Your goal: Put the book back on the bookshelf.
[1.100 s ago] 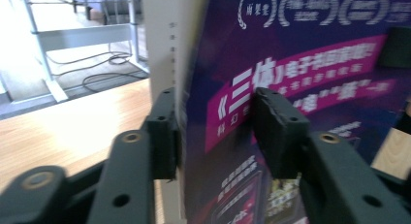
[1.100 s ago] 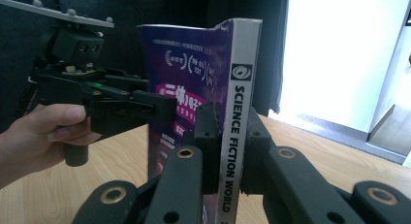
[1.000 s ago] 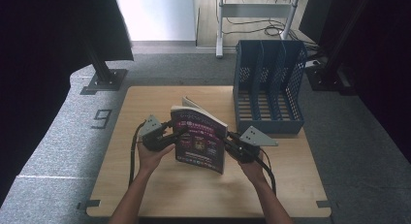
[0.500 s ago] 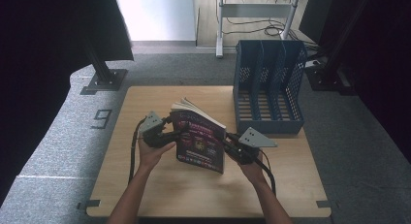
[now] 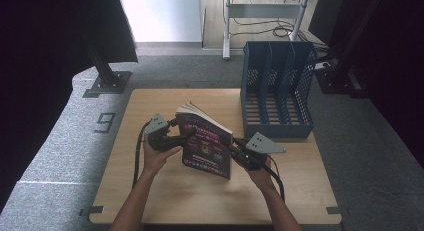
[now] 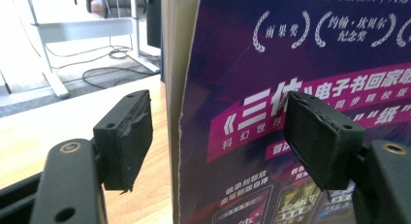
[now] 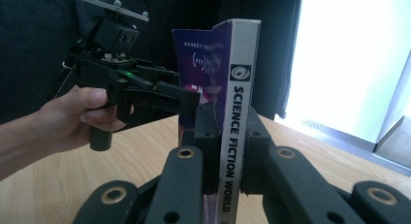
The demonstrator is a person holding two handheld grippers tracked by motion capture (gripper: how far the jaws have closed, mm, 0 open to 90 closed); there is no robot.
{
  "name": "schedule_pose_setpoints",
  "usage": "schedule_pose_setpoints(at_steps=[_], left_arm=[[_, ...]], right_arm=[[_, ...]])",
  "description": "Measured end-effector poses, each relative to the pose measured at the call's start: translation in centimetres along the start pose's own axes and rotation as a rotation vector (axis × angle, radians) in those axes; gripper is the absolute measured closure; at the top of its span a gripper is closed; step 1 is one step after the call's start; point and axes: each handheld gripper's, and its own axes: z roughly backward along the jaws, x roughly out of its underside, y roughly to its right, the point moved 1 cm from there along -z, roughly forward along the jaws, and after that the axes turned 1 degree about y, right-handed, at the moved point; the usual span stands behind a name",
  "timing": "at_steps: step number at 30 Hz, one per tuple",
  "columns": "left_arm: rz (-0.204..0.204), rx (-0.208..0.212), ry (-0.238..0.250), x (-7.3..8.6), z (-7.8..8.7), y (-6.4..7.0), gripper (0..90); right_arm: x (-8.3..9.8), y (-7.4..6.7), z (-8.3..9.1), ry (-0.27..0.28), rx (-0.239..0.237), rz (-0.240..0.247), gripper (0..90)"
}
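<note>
A purple-covered magazine point(image 5: 207, 143) stands upright over the wooden table point(image 5: 200, 196), its white spine point(image 7: 240, 64) reading "SCIENCE FICTION WORLD". My right gripper point(image 7: 228, 136) is shut on that spine, seen from above at the book's lower right corner point(image 5: 235, 150). My left gripper point(image 6: 223, 136) has just been opening. The cover point(image 6: 291, 54) and page edge stand between its black pads point(image 6: 126, 136) with a gap on each side. From above, the left gripper point(image 5: 182, 136) sits at the book's left edge.
A blue mesh file holder point(image 5: 277, 86) with three slots stands at the table's far right. A metal shelf leg and cables point(image 5: 260, 16) lie on the floor beyond the table. Dark curtains hang to the left and right.
The left gripper's jaws have spread away from the magazine's edge. Both hands and the magazine stay where they were.
</note>
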Motion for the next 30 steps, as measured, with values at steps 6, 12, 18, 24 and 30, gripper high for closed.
schedule_pose_setpoints(at_steps=[6,12,18,24,30], left_arm=[[-0.026,0.016,-0.016,-0.1,-0.4,0.5,25.6],[-0.015,0.031,-0.013,-0.1,-0.3,0.4,27.5],[-0.011,0.035,-0.01,-0.1,-0.3,0.4,27.9],[-0.008,0.034,-0.013,-0.1,-0.2,0.2,28.0],[-0.007,0.032,-0.015,-0.1,-0.3,0.2,28.0]], right_arm=[[0.0,0.1,0.0,-0.001,-0.001,0.002,80.5],[0.0,0.2,0.0,-0.006,-0.01,0.0,75.6],[-0.1,0.6,-0.5,-0.027,-0.016,0.0,72.6],[-0.2,0.6,-0.9,-0.044,-0.005,0.029,78.7],[-0.3,0.6,-1.2,-0.058,-0.009,0.041,75.5]])
